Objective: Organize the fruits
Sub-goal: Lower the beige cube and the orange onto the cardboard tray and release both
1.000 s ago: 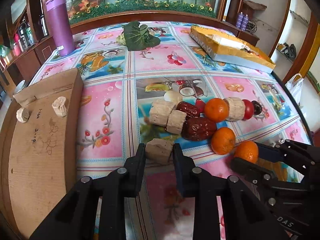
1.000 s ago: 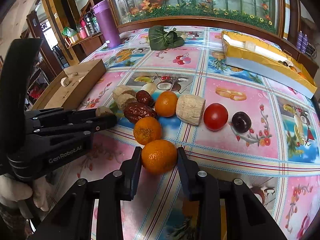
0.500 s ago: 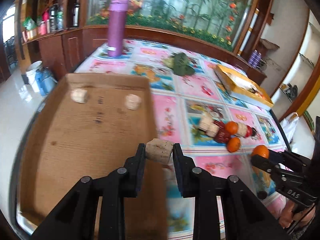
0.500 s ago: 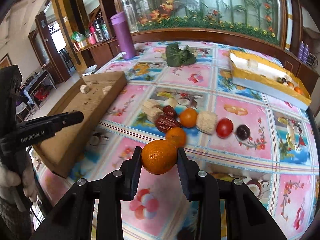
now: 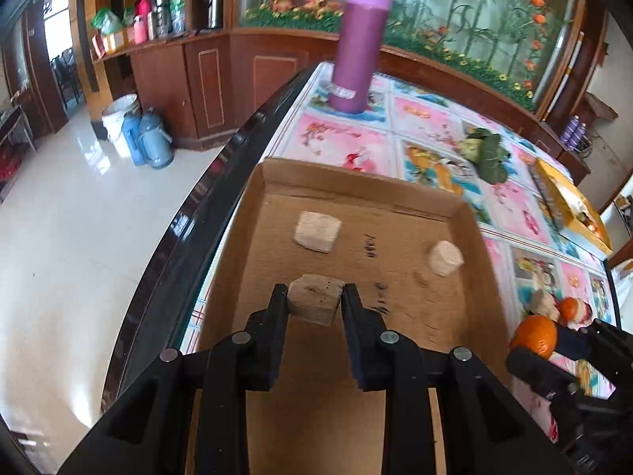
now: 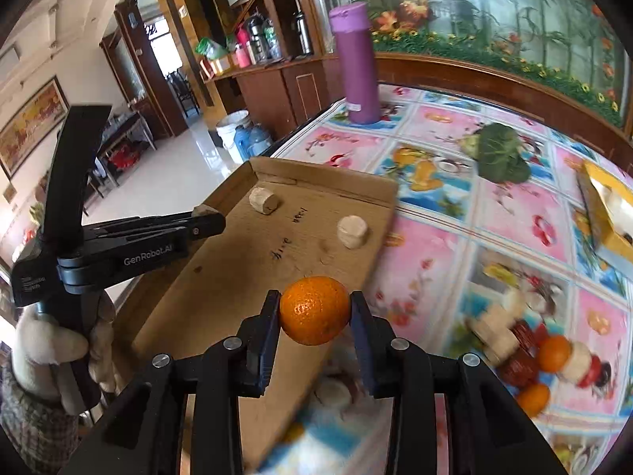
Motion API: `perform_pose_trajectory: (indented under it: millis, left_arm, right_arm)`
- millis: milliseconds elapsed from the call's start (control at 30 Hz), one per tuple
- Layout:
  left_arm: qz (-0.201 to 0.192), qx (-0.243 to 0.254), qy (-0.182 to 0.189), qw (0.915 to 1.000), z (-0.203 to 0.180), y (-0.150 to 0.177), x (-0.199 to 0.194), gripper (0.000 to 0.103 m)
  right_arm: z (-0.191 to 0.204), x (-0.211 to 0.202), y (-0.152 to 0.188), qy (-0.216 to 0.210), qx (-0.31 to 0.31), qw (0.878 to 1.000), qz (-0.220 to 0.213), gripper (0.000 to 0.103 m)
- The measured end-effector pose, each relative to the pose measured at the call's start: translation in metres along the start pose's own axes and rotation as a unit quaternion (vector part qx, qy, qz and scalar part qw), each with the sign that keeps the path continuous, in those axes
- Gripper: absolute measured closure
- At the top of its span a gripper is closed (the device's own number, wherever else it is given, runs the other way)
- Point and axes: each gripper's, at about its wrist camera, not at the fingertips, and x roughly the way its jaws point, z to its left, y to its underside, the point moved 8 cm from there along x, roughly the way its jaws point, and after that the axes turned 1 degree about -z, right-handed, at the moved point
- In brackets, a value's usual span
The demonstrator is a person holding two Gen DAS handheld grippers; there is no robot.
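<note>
My left gripper point(image 5: 314, 297) is shut on a beige sugarcane chunk point(image 5: 315, 304) and holds it over the cardboard tray point(image 5: 356, 356). Two more beige chunks point(image 5: 317, 232) point(image 5: 445, 258) lie at the tray's far end. My right gripper point(image 6: 315, 308) is shut on an orange point(image 6: 315, 310) above the tray's right edge point(image 6: 379, 221); that orange also shows in the left wrist view point(image 5: 534, 334). The left gripper shows in the right wrist view point(image 6: 203, 217) at the left. A blurred pile of fruits point(image 6: 530, 352) lies on the table to the right.
A purple bottle point(image 5: 360, 43) stands at the table's far corner. A green leafy vegetable point(image 6: 500, 152) and a yellow box point(image 6: 609, 206) lie further right. The table's dark left edge point(image 5: 198, 213) borders a tiled floor with a bucket and flasks point(image 5: 134, 134).
Both grippers have swung left from the fruit pile, carrying the chunk and the orange. The left one now hangs over the tray's middle; the right one has reached the tray's right side.
</note>
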Motion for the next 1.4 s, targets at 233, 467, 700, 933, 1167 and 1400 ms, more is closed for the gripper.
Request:
perform_pose_trajectory:
  millis: [233, 467, 700, 933, 1167, 1400]
  left_arm:
    - [0.019, -0.021, -0.014, 0.9995, 0.02, 0.0, 0.024, 0.077]
    - [0.022, -0.028, 0.006, 0.9993, 0.024, 0.002, 0.025, 0.063]
    - [0.04, 0.013, 0.004, 0.9991, 0.01, 0.014, 0.027, 0.045]
    - [0.037, 0.071, -0.032, 0.9963, 0.015, 0.024, 0.022, 0.045]
    - [-0.016, 0.029, -0.032, 0.9989, 0.018, 0.015, -0.02, 0.045]
    - [-0.095, 0.009, 0.09, 0.9914, -0.064, 0.02, -0.098, 0.033]
  right_arm:
    - [0.017, 0.062, -0.013, 0.035, -0.035, 0.998, 0.033, 0.065]
    - [0.013, 0.081, -0.016, 0.044, -0.026, 0.998, 0.036, 0.064]
    - [0.007, 0.055, -0.025, 0.05, -0.009, 0.999, -0.001, 0.037]
    - [-0.03, -0.009, -0.011, 0.053, 0.024, 0.998, -0.038, 0.037]
    - [-0.104, -0.088, 0.019, 0.073, 0.094, 0.99, -0.079, 0.032]
    - [-0.187, -0.148, 0.075, 0.104, 0.202, 0.968, -0.108, 0.027]
